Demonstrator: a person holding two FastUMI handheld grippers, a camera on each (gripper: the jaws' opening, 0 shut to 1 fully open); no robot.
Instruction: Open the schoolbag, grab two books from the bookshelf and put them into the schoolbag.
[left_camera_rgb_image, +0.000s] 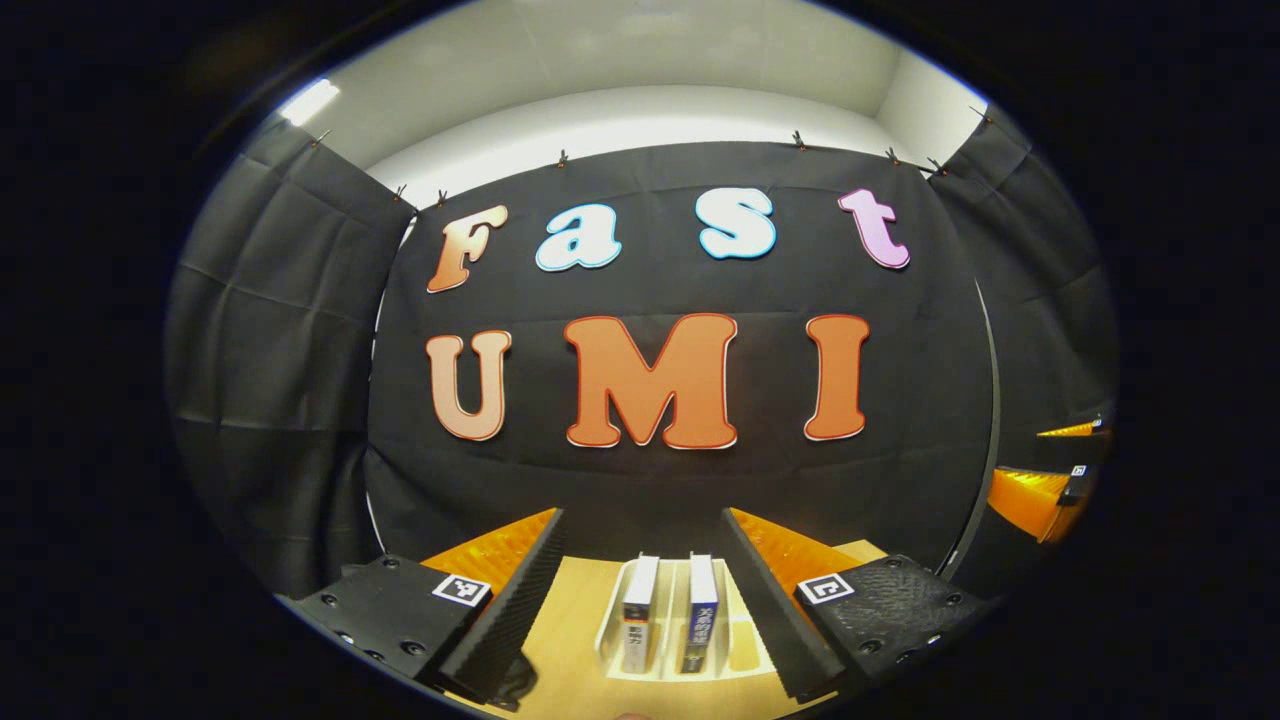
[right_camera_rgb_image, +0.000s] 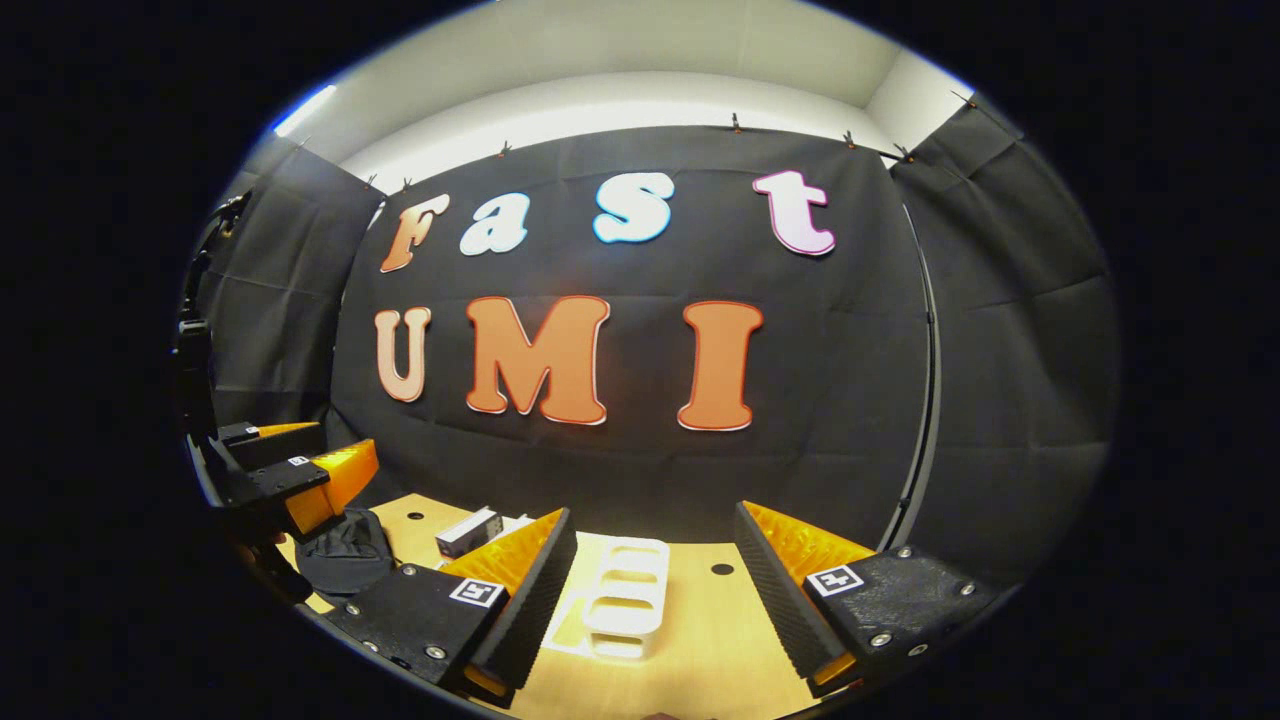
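Observation:
In the left gripper view a white bookshelf rack (left_camera_rgb_image: 612, 625) stands on the wooden table (left_camera_rgb_image: 575, 620). It holds two upright books, a pale one (left_camera_rgb_image: 639, 612) and a blue one (left_camera_rgb_image: 701, 614). My left gripper (left_camera_rgb_image: 643, 515) is open, and the books sit low between its fingers, farther off. In the right gripper view my right gripper (right_camera_rgb_image: 653, 512) is open above an empty part of the rack (right_camera_rgb_image: 625, 595). A book (right_camera_rgb_image: 468, 532) shows left of it. The black schoolbag (right_camera_rgb_image: 345, 550) lies at the table's left, below the left gripper (right_camera_rgb_image: 300, 455).
The black cloth wall closes the table's far side close behind the rack. The table has small round holes (right_camera_rgb_image: 722, 568). The right gripper (left_camera_rgb_image: 1050, 462) shows at the right edge of the left gripper view. A dark bit of fabric (left_camera_rgb_image: 515, 685) lies by my left finger.

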